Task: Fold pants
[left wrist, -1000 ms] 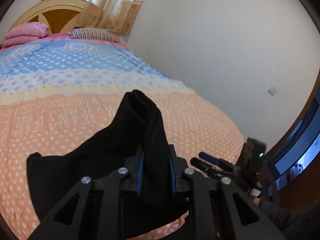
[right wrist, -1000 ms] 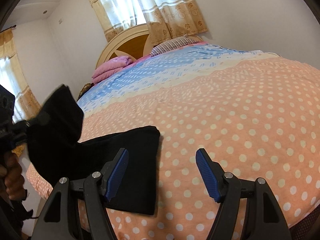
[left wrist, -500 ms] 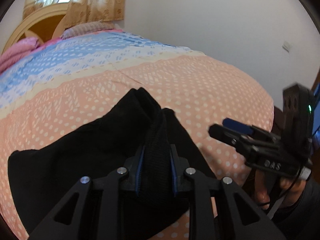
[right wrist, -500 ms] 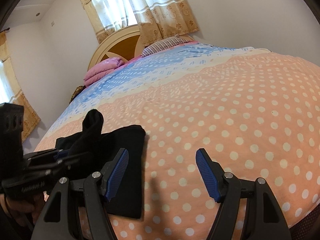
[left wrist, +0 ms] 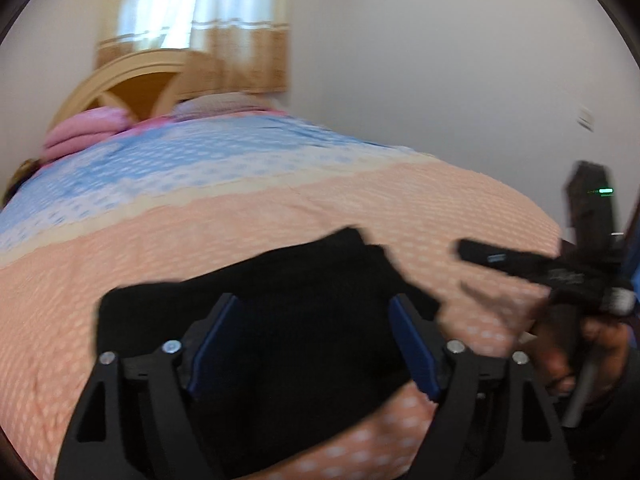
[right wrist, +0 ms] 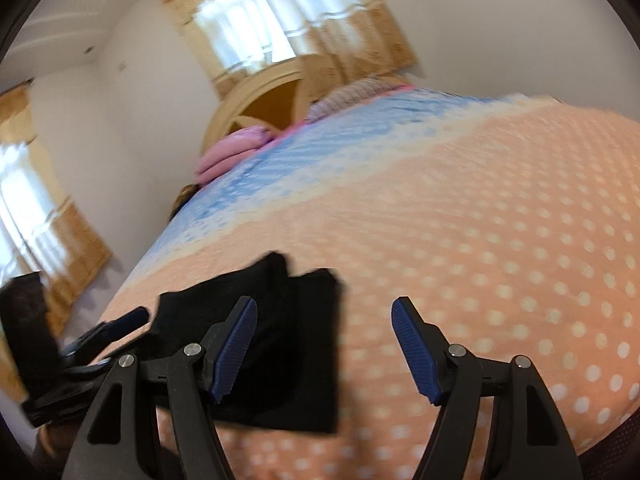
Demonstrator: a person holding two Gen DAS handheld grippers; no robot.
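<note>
The left gripper (left wrist: 312, 340), clamped on the black pants (left wrist: 280, 300) half a second ago, now gapes, empty. They lie near the bedspread's (left wrist: 240, 224) foot edge, seemingly folded despite blur. The right gripper (right wrist: 324, 344) hovers open beside them.

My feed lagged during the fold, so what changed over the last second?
The left gripper, which was clamped on a raised fold of the black knit pants, has opened and let it go; the fold has dropped flat onto the rest of the pants. The right gripper stayed open and empty beside them. The pants remain on the orange polka-dot bedspread near the bed's edge.
</note>
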